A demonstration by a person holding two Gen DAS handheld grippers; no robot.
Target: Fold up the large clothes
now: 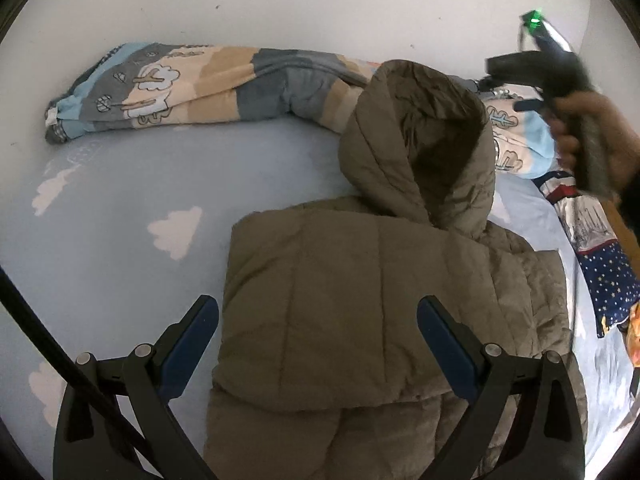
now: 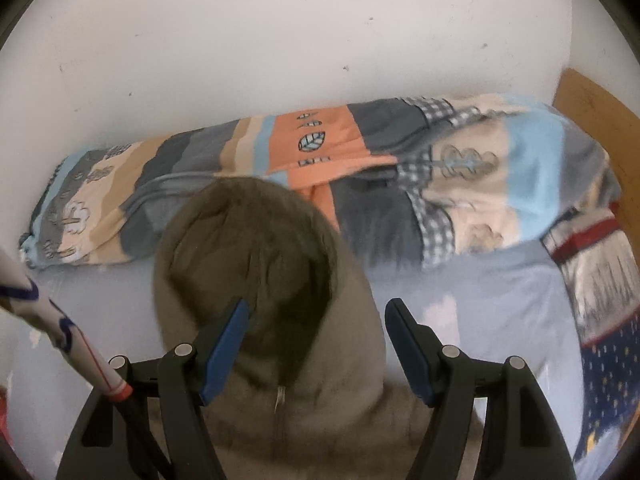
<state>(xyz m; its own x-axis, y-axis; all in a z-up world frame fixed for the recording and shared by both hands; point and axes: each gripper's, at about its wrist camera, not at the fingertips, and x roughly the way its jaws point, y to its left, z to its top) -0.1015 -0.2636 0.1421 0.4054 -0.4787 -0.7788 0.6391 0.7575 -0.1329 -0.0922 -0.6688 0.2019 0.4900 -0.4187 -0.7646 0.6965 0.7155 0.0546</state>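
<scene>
**Padded jacket half-folded on the bed, both tongs empty**

At the left, a rolled patchwork quilt [image 1: 192, 88] lies along the white wall [image 1: 280, 0], well apart from the work. The left gripper [image 1: 318, 344] hangs over the olive jacket [image 1: 360, 300], its 2 fingers spread wide with nothing pinched; the jacket's body lies between and below them. The jacket rests on the cloud-print bedsheet [image 1: 120, 200], its sides apparently folded in, its hood [image 1: 420, 140] unfolded and reaching toward the quilt. Further right, the right gripper [image 2: 316, 344] hovers above the hood, jaws apart and empty, with a hand [image 1: 592, 136] around its handle. A star-print cloth [image 1: 612, 280] lies at the bed's right edge.

Risks, as I judge them: the puffy filling may spring the folded sides open if nothing presses them down, and a shallow pinch on the slick hood could slip, leaving it crumpled rather than flat.
</scene>
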